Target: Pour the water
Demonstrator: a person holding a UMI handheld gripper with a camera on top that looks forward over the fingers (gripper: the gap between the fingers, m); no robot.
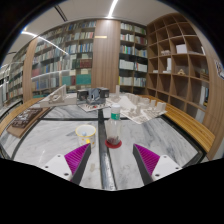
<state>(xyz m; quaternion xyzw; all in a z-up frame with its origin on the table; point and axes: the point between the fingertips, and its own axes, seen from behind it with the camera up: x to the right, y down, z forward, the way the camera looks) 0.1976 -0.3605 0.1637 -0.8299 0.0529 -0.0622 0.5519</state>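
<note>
A clear bottle (115,126) with a green top stands upright on a small red coaster (114,143) on the marble-patterned table (170,145), just beyond my fingers and a little right of centre. A pale yellow cup (86,134) stands to its left, beyond the left finger. My gripper (112,160) is open and empty; its magenta pads (76,157) are spread wide apart, short of both objects. A dark seam or bar (103,150) in the table runs between the fingers toward the cup and bottle.
A dark tray (25,120) lies on the table's left side. White objects and a dark device (96,97) sit at the table's far end. Bookshelves (95,55) line the back wall, and wooden cubby shelves (185,65) with a bench stand at the right.
</note>
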